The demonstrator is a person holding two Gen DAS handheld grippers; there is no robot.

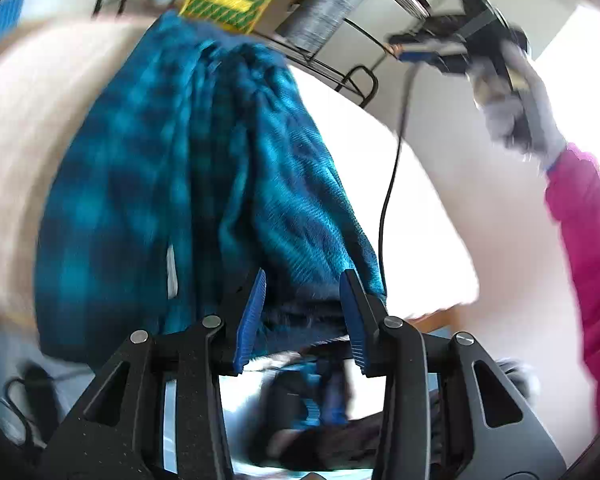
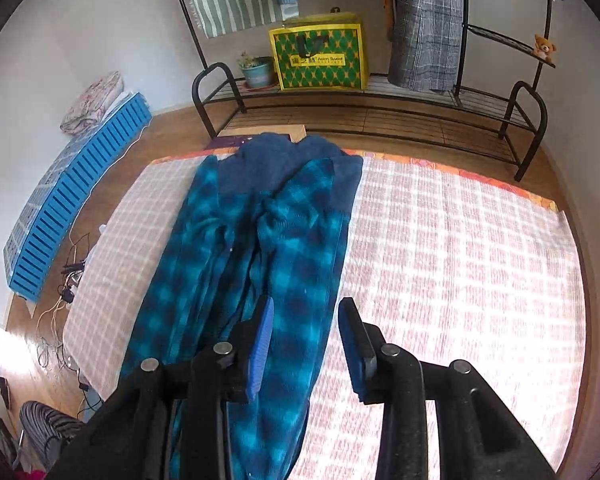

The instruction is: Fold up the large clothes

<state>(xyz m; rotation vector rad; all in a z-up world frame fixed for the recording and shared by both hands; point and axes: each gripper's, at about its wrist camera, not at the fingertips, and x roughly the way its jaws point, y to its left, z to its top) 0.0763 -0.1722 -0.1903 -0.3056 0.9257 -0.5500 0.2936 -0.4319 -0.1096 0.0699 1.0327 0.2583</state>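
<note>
A large teal and dark-blue plaid fleece garment (image 2: 260, 240) lies in a long folded strip on the pink-and-white checked bed cover (image 2: 460, 260), its plain dark-blue part at the far end. My right gripper (image 2: 306, 328) hovers well above the strip's near part, jaws apart, nothing between them. The left wrist view is blurred. My left gripper (image 1: 306, 300) stands open close over the same garment (image 1: 188, 168), whose near edge lies just beyond the blue pads without being pinched. The right gripper (image 1: 420, 48) also shows at top right there, in a gloved hand (image 1: 516, 120) with a pink sleeve.
A black metal rack (image 2: 380, 112) stands beyond the bed's far edge with a yellow-green bag (image 2: 320, 56), a plant pot (image 2: 258, 72) and hanging clothes. A blue slatted crate (image 2: 72, 200) leans at the left wall. Cables (image 2: 60, 300) lie on the wooden floor beside the bed.
</note>
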